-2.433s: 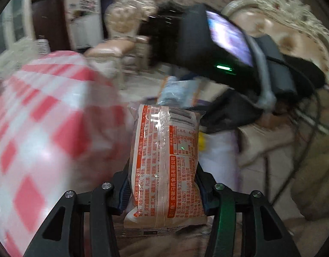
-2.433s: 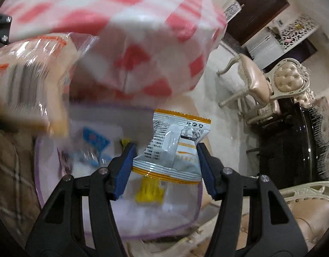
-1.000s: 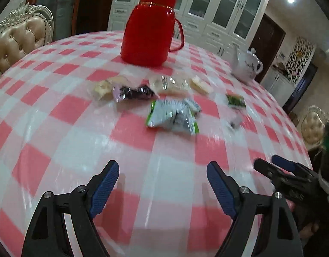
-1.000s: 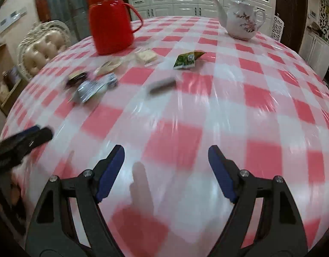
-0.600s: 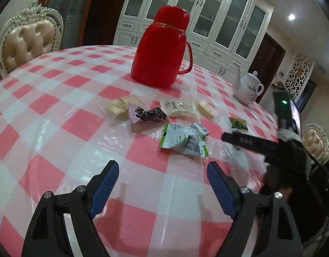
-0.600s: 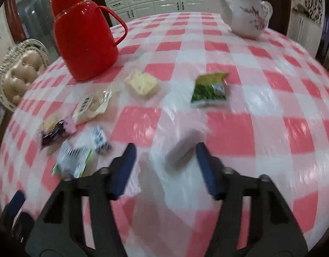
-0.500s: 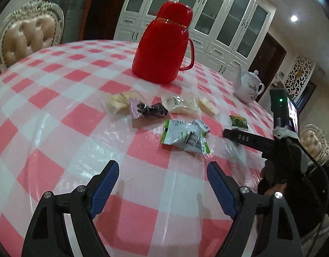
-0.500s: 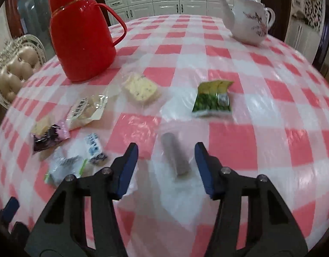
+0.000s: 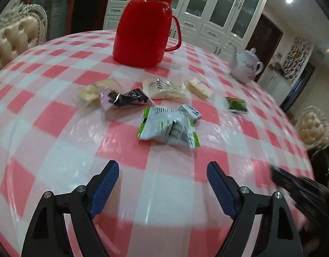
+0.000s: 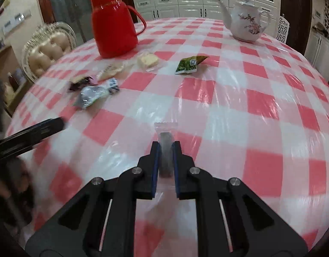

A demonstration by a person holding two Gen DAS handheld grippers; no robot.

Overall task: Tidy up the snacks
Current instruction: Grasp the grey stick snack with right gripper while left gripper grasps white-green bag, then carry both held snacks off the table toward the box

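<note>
My right gripper (image 10: 165,147) is shut on a small dark snack stick in a clear wrapper (image 10: 165,143), lifted just above the red-checked tablecloth (image 10: 250,107). My left gripper (image 9: 162,171) hangs open and empty over the cloth, short of a green-and-white snack packet (image 9: 167,128). Beyond that packet lie a small blue-and-white pack (image 9: 190,111), a pink-and-black packet (image 9: 123,99), a pale biscuit pack (image 9: 90,92), a white pack (image 9: 164,87), a yellow cake square (image 9: 199,87) and a green packet (image 9: 237,105). The right gripper shows blurred at the left wrist view's right edge (image 9: 297,184).
A tall red thermos jug (image 9: 145,32) stands behind the snacks and a white teapot (image 10: 247,23) at the table's far side. Padded chairs (image 9: 12,40) ring the round table. White cabinets line the back wall. The left gripper shows as a dark blur (image 10: 29,137).
My right gripper has closed on the clear-wrapped stick and drawn back toward the near table edge with it. Both grippers had earlier dropped their previous packets off the table. The left gripper edged closer to the snacks.
</note>
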